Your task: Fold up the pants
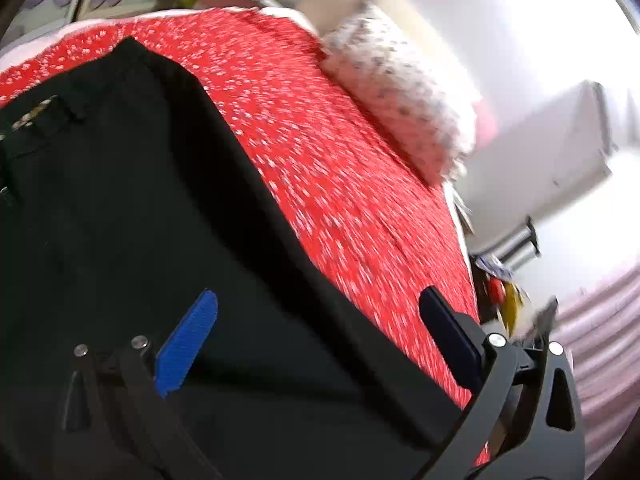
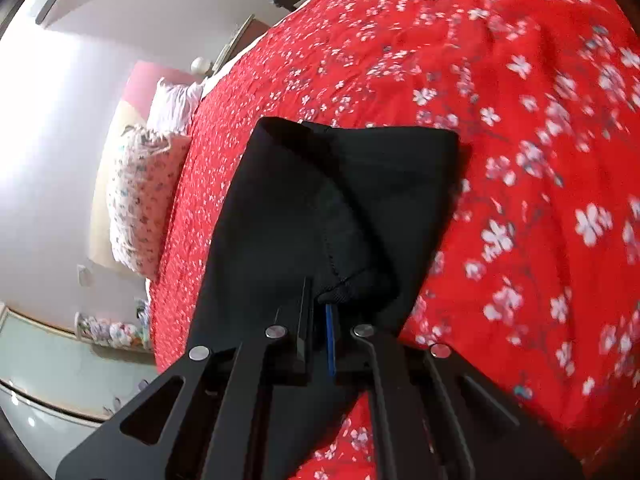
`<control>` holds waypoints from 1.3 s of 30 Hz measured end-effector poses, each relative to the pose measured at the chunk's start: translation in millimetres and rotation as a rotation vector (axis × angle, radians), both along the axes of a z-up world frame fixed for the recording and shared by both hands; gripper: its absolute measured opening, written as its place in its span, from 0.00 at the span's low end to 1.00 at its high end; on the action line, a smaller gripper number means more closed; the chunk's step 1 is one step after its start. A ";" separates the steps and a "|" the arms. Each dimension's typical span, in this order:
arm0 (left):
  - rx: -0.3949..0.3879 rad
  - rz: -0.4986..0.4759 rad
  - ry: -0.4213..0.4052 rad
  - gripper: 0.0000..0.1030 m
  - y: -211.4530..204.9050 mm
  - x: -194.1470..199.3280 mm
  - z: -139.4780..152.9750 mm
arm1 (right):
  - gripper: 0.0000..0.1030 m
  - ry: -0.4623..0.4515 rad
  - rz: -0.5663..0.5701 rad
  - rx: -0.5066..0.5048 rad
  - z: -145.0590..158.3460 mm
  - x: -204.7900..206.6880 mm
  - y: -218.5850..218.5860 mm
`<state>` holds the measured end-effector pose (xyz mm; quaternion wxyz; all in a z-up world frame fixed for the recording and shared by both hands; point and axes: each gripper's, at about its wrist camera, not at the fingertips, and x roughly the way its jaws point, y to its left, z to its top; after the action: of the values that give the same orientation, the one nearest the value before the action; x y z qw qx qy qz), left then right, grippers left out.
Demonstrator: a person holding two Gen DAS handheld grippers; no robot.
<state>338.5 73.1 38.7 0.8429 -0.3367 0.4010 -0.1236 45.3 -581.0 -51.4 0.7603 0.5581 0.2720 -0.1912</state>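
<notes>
Black pants [image 1: 120, 200] lie spread on a red flowered bedspread [image 1: 320, 140]; their waistband with a belt loop shows at the left of the left wrist view. My left gripper [image 1: 320, 304] hovers over the pants' right edge, open, with nothing between its blue fingers [image 1: 188, 344]. In the right wrist view a hem end of the black pants [image 2: 320, 200] is bunched and raised off the bedspread [image 2: 520, 120]. My right gripper [image 2: 320, 304] is shut on that fabric fold.
A flowered pillow [image 1: 400, 92] lies at the head of the bed; the same pillow [image 2: 140, 200] shows at the left of the right wrist view. Beyond the bed edge are white walls, a light floor [image 2: 60, 368] and small clutter [image 1: 504, 288].
</notes>
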 end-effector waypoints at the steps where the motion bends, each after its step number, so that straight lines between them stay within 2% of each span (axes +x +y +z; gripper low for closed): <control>1: 0.044 0.040 0.000 0.97 -1.4 18.2 -1.2 | 0.04 0.013 0.014 -0.022 1.5 3.2 0.4; 3: 0.124 0.080 0.017 0.97 -5.2 42.9 -5.8 | 0.04 0.024 0.030 -0.045 2.6 4.8 1.6; 5: 0.191 0.115 0.077 0.96 -10.3 66.1 -17.0 | 0.04 0.029 0.039 -0.053 2.2 5.1 0.5; 7: 0.198 0.152 0.121 0.86 -10.8 82.0 -28.3 | 0.04 0.029 0.043 -0.050 1.8 3.3 -0.3; 8: 0.188 0.176 0.145 0.84 -10.0 89.0 -34.4 | 0.04 0.029 0.046 -0.052 1.5 2.8 -0.2; 11: 0.170 0.238 0.176 0.67 -2.9 104.7 -47.6 | 0.04 0.033 0.057 -0.062 1.9 2.8 -1.1; 12: 0.173 0.245 0.174 0.55 -0.9 106.3 -50.0 | 0.04 0.035 0.060 -0.064 2.3 3.4 -0.9; 13: 0.175 0.248 0.174 0.32 1.7 107.8 -52.2 | 0.04 0.035 0.061 -0.066 2.4 3.4 -0.9; 14: 0.161 0.239 0.168 0.17 4.4 107.4 -55.3 | 0.04 0.035 0.062 -0.066 3.9 7.2 1.1; 15: 0.158 0.233 0.170 0.08 6.0 107.4 -56.6 | 0.04 0.034 0.064 -0.065 4.1 7.7 1.2; 20: 0.198 0.236 0.103 0.04 8.7 88.2 -44.0 | 0.04 0.016 0.059 -0.064 5.1 5.4 -0.2; 24: 0.233 0.218 0.002 0.03 8.1 58.1 -11.7 | 0.04 -0.018 0.056 -0.098 11.8 2.4 -4.5; 28: 0.233 0.198 -0.123 0.03 16.3 -5.4 24.5 | 0.04 -0.063 0.050 -0.177 27.8 -1.9 -7.4; 31: 0.231 0.199 -0.209 0.03 26.3 -59.2 37.5 | 0.04 -0.085 0.035 -0.232 39.1 -5.3 -9.9; 34: 0.222 0.216 -0.250 0.04 41.8 -129.6 30.7 | 0.04 -0.098 0.014 -0.240 41.6 -10.8 -14.7; 39: 0.229 0.228 -0.184 0.04 55.1 -198.3 -11.3 | 0.04 -0.073 -0.005 -0.216 33.1 -13.3 -22.5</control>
<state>140.2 128.1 27.4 0.9174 -0.2690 0.2929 -0.0110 32.0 -603.4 -18.3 0.8250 0.4801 0.2204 -0.2008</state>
